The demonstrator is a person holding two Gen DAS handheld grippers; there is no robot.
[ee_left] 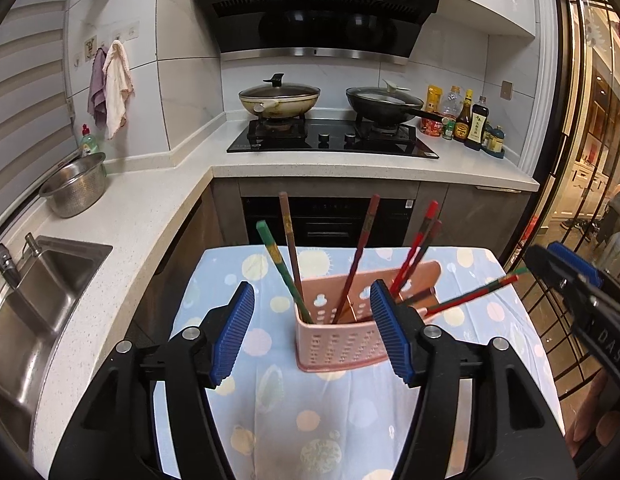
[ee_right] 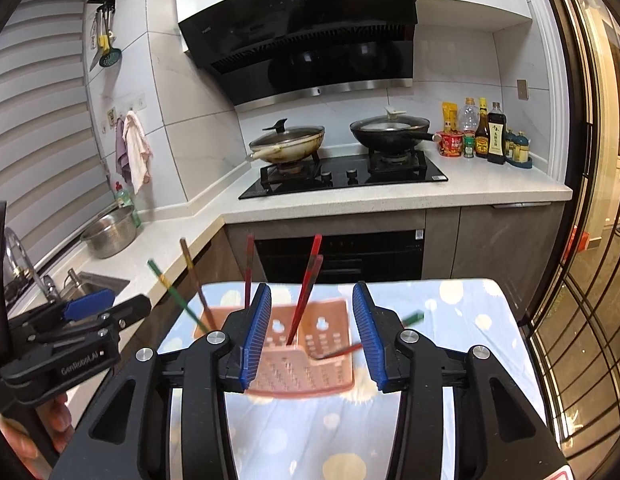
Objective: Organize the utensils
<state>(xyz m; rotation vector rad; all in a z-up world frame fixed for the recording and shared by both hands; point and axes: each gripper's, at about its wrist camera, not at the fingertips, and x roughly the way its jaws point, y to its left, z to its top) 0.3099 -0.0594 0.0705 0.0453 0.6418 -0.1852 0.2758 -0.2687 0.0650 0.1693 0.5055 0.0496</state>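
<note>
A pink perforated utensil holder (ee_left: 342, 348) (ee_right: 294, 372) stands on a small table under a blue dotted cloth (ee_left: 270, 408) (ee_right: 450, 320). Several chopsticks stick up out of it: a green one (ee_left: 286, 276), a brown one (ee_left: 290, 240), a dark red one (ee_left: 362, 248) and a red pair (ee_left: 418, 248) (ee_right: 308, 292). Another chopstick (ee_left: 470, 298) leans far out to the right. My left gripper (ee_left: 312, 332) (ee_right: 106, 312) is open just in front of the holder, holding nothing. My right gripper (ee_right: 310, 336) (ee_left: 562, 268) is open too, with the holder beyond its blue pads.
An L-shaped counter runs behind and to the left, with a steel sink (ee_left: 42, 292), a metal colander (ee_left: 76, 190), a gas hob (ee_left: 330, 136) carrying two lidded pans, and sauce bottles (ee_left: 466, 120). A glass door (ee_left: 582, 160) closes off the right side.
</note>
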